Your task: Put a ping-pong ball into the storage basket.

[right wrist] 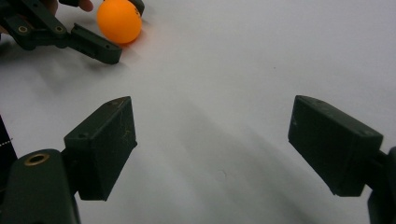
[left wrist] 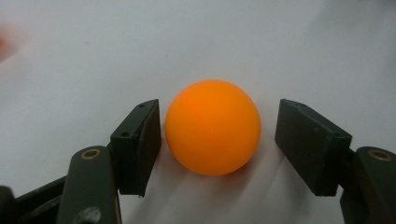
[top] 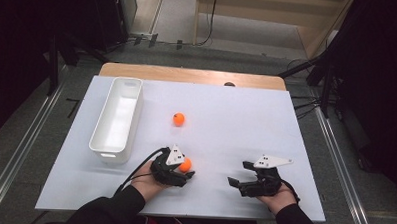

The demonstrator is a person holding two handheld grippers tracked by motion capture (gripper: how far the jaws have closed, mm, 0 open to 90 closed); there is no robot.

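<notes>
On a white table, the left gripper has its black jaws spread around a small smooth orange ball, one pad just beside it, the other apart. The right gripper rests nearby, jaws wide apart over bare table. A second orange ball lies farther off, near a long white plastic bin.

A white sheet covers the bench, whose bare wooden strip shows along the far edge. Grey carpet floor surrounds it, with metal rails on both sides. Dark stands and cables sit beyond.
</notes>
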